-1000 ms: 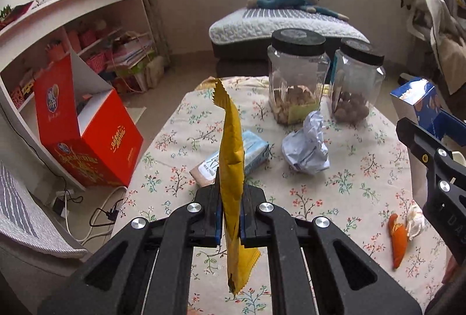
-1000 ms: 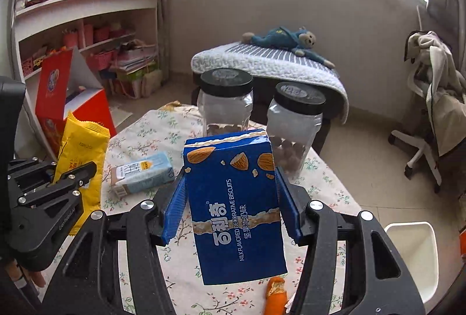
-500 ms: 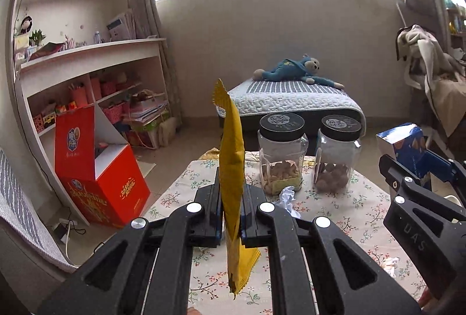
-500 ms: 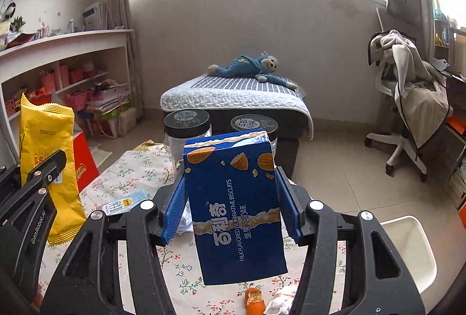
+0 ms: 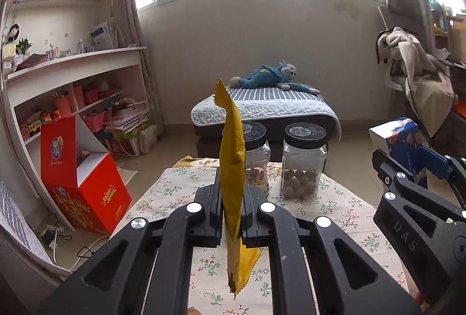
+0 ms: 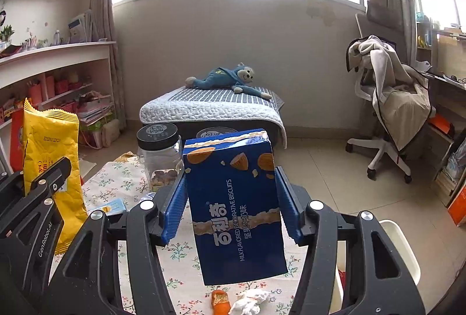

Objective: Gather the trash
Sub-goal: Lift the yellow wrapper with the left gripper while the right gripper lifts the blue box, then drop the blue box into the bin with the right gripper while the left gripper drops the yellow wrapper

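Both tongs lifted above the tabletop, each carrying a piece of trash.

At 9 o'clock an open red box (image 5: 84,184) stands on the floor just off the tabletop (image 5: 343,207) edge. The left tongs (image 5: 231,213) are pressed together on a yellow wrapper (image 5: 231,169), held upright and edge-on. Two jars (image 5: 303,160) stand near the far edge at 12 o'clock. The right tongs (image 6: 233,204) pinch a blue biscuit box (image 6: 236,207); bare floor lies open toward 3 o'clock, up to a chair (image 6: 387,122).
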